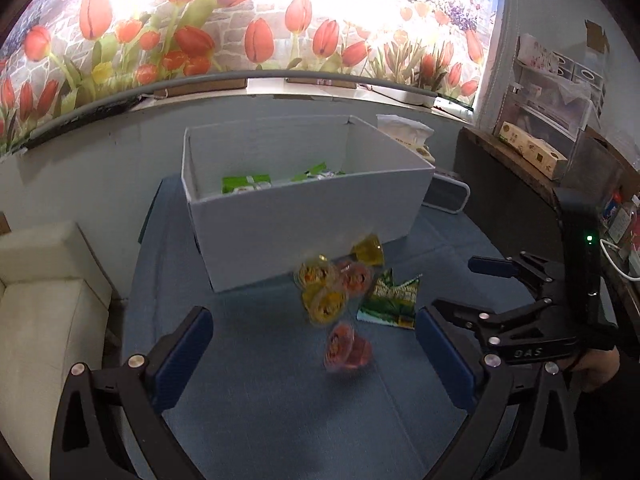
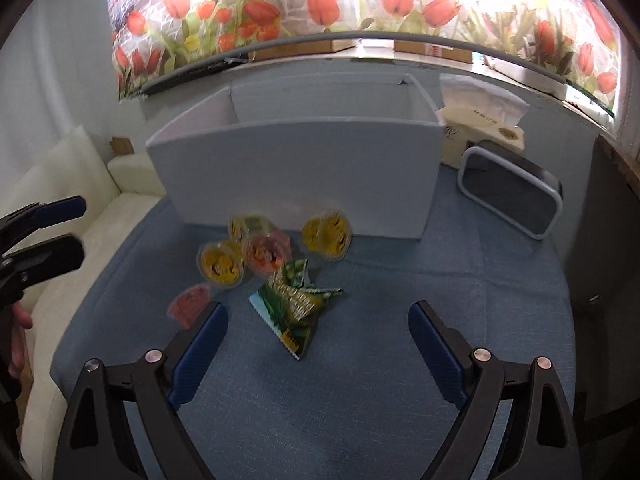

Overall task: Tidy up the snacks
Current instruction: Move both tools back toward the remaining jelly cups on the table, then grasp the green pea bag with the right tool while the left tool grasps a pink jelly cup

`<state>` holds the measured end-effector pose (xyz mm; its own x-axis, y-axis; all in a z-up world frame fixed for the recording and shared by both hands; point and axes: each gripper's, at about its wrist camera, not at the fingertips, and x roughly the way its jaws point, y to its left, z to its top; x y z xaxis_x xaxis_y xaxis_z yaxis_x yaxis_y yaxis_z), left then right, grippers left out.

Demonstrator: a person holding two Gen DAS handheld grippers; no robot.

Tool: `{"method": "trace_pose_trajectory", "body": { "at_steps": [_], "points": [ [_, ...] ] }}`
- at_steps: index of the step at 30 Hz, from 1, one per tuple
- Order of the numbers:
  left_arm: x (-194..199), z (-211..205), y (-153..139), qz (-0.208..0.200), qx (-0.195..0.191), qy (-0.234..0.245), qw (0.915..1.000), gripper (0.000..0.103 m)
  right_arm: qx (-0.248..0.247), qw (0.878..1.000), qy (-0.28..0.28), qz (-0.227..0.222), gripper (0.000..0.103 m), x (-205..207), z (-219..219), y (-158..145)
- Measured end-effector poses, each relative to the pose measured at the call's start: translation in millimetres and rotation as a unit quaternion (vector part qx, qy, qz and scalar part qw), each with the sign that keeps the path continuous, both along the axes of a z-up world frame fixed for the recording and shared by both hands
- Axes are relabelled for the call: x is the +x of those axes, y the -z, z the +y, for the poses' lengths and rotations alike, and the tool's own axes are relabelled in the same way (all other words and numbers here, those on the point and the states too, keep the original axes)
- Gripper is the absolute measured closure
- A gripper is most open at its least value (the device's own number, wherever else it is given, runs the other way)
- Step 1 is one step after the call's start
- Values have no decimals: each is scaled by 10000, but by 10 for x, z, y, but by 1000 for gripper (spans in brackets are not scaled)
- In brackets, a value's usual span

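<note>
Left hand-held gripper (image 1: 316, 360) jaws wide apart, nothing gripped; a pink jelly cup (image 1: 346, 347) lies on its side on the blue tabletop (image 1: 248, 412) in the gap between the fingers, pads not touching it. Right hand-held gripper (image 2: 318, 344) also spread wide and empty, pointing down at the green snack packet (image 2: 294, 304), which sits on the cloth just ahead of the fingers.

Snack layout, left wrist view: cluster of jelly cups in front of the white box (image 1: 304, 236), blurred — two yellow ones (image 1: 326, 302), one pink (image 1: 354, 278), and one yellow cup (image 1: 368, 252) tipped right against the box's front wall. Green packet just right of the cluster, crumpled. Box stands open at the back of the tabletop; green packets (image 1: 247, 183) already inside it.

Right wrist view: the lone pink cup is partly hidden behind the right gripper's left finger (image 2: 200, 344). Left gripper shows at the left edge, a bit of the person's hand (image 2: 18, 332) below it.

Beside the box on the right: tissue pack (image 2: 484, 120) and a grey speaker-like device (image 2: 512, 196). White sofa (image 1: 44, 292) left of the tabletop, tulip print (image 1: 256, 16) on the wall behind.
</note>
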<state>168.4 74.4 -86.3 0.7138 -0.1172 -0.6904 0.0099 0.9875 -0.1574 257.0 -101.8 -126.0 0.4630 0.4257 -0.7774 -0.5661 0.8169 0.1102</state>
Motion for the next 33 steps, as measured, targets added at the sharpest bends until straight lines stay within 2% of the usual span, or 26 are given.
{"method": "trace_pose_trajectory", "body": {
  "at_steps": [2,5,13,25,27,29,30,33],
  "points": [
    [-114,25,65,44,-227,-66,9997,0,-84,9999,-34,-110,0,-6,75,37],
    [-248,55,164,150,-383,-221,9989,0,-184,9998,-85,-35,0,63,203,131],
    [-439,56,241,267,-311,-290,9987,0,-536,9985,-25,99,0,229,462,394],
    [-400,27,328,378,-238,-278,9986,0,-817,9966,112,-25,0,275,671,553],
    [-379,1,352,407,-177,-246,9987,0,-741,9972,42,47,19,282,663,578],
    [-354,-27,383,447,-88,-222,9987,0,-586,9983,42,61,43,265,610,549],
    [-341,-37,399,462,-69,-197,9987,0,-580,9983,35,50,50,261,590,537],
    [-285,-79,450,464,0,-120,9988,0,-450,9989,-36,130,57,228,512,500]
  ]
}}
